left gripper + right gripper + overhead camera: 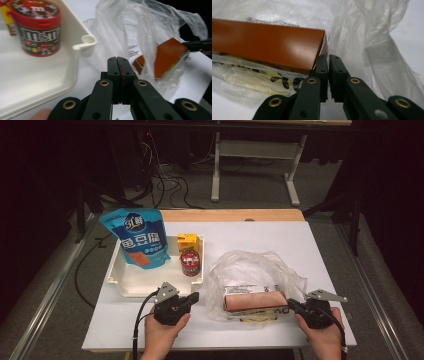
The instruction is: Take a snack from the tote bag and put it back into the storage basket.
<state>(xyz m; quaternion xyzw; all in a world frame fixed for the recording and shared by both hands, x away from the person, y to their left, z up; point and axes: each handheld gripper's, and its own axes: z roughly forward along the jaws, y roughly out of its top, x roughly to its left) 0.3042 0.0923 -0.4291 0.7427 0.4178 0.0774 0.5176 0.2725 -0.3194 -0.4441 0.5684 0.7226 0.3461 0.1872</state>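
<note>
two hand-held grippers low at the near edge of the white table (280,232). nearest on the left, left gripper (194,297) clamped fully shut on nothing, parked just off the front right corner of the white tray (117,275) and aimed at the plastic bag (250,265), probably kept clear so as not to snag the film. on the right, right gripper (290,304) closed to a hairline slit at the bag's right edge, apparently nipping a fold of film just beside the end of the orange box (255,301), seemingly to pin or tug the bag so the box can slide out. box lying flat inside the bag, over a yellowish packet with black print. farther back, in the tray: red m&m's tub (190,262) upright, yellow carton (187,241) just behind it, blue pouch (141,237) propped at the far left, likely unpacked already.
</note>
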